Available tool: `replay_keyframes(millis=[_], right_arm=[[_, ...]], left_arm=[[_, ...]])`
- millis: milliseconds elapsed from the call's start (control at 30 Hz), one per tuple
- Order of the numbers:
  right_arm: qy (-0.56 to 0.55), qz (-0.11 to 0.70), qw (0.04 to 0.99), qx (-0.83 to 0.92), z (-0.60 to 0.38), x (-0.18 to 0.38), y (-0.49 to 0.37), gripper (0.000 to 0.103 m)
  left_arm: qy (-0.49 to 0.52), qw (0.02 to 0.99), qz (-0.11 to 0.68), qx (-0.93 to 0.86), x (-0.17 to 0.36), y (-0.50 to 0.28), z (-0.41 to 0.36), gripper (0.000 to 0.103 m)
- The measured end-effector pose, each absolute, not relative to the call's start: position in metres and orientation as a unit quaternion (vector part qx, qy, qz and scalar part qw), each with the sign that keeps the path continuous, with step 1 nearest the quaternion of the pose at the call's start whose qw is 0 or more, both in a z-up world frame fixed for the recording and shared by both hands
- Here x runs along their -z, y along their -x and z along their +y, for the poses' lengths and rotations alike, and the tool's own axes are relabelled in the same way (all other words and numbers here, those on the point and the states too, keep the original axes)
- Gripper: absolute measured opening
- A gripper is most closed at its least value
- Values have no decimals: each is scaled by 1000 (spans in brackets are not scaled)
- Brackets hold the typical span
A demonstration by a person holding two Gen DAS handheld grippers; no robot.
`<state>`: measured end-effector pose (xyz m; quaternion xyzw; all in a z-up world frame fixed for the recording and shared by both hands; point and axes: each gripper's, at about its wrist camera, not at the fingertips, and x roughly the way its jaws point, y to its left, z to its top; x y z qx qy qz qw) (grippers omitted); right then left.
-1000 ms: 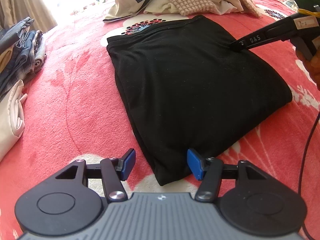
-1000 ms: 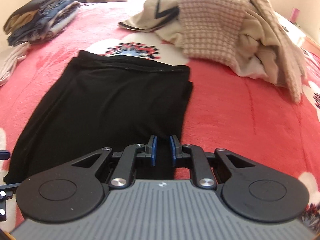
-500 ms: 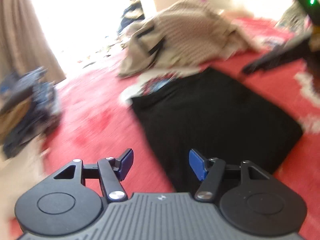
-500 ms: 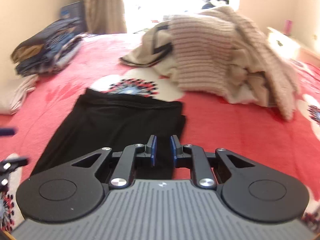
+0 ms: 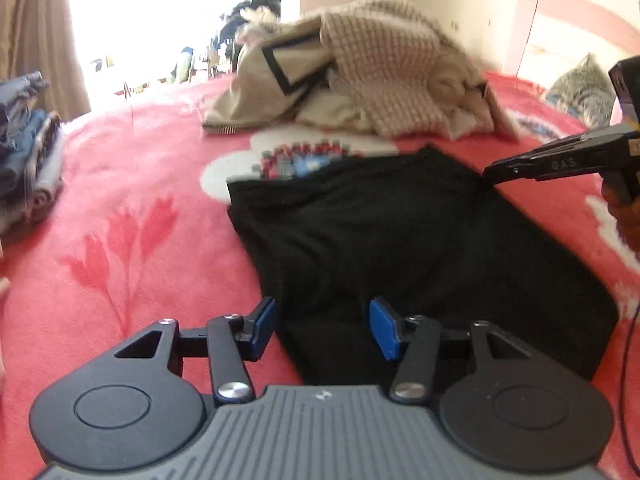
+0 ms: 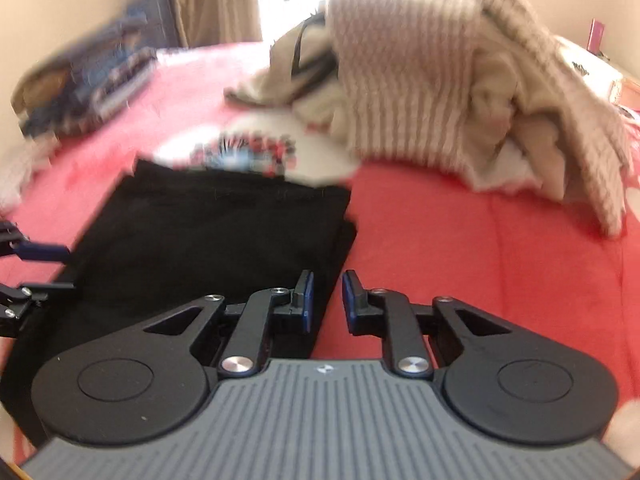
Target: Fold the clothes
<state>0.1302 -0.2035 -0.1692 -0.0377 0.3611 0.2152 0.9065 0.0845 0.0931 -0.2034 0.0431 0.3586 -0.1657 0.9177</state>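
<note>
Folded black garment [image 5: 400, 248] flat on the red blanket [image 5: 132, 240], mid-bed.
Heap of unfolded clothes [image 5: 368, 76] beyond it toward the far edge. Left gripper [image 5: 322, 328] over the garment's near corner, jaws closing, nothing pinched. Right gripper [image 6: 325, 300] narrow, empty, at its side edge.

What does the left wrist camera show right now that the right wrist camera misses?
Only the left wrist view: a grey cushion at the far right and a hand on the right gripper.

Only the right wrist view: a pink object by the wall.

Both: the folded black garment, the unfolded beige pile, the folded stack, the red blanket.
</note>
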Motion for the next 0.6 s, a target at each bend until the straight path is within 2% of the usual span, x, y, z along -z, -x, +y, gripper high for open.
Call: replay_keyframes(millis=[100, 200, 300, 367, 433, 500, 600], right_arm=[[41, 347, 889, -295, -193, 156, -127, 15], [86, 366, 858, -349, -168, 168, -136, 14], [115, 377, 863, -317, -164, 189, -157, 9], [70, 376, 882, -276, -181, 188, -173, 9], [60, 365, 895, -248, -195, 180, -177, 9], [54, 352, 896, -266, -194, 169, -175, 14], [61, 352, 875, -327, -173, 164, -173, 14]], left_arm=[[-35, 918, 345, 191, 196, -100, 87, 54], [-66, 909, 368, 182, 213, -127, 74, 56], [-68, 914, 366, 160, 228, -144, 85, 70], [-47, 916, 367, 153, 227, -149, 96, 70], [-46, 920, 355, 157, 220, -150, 98, 64], [-51, 923, 342, 168, 213, -150, 96, 62], [-61, 915, 349, 195, 217, -163, 84, 62]])
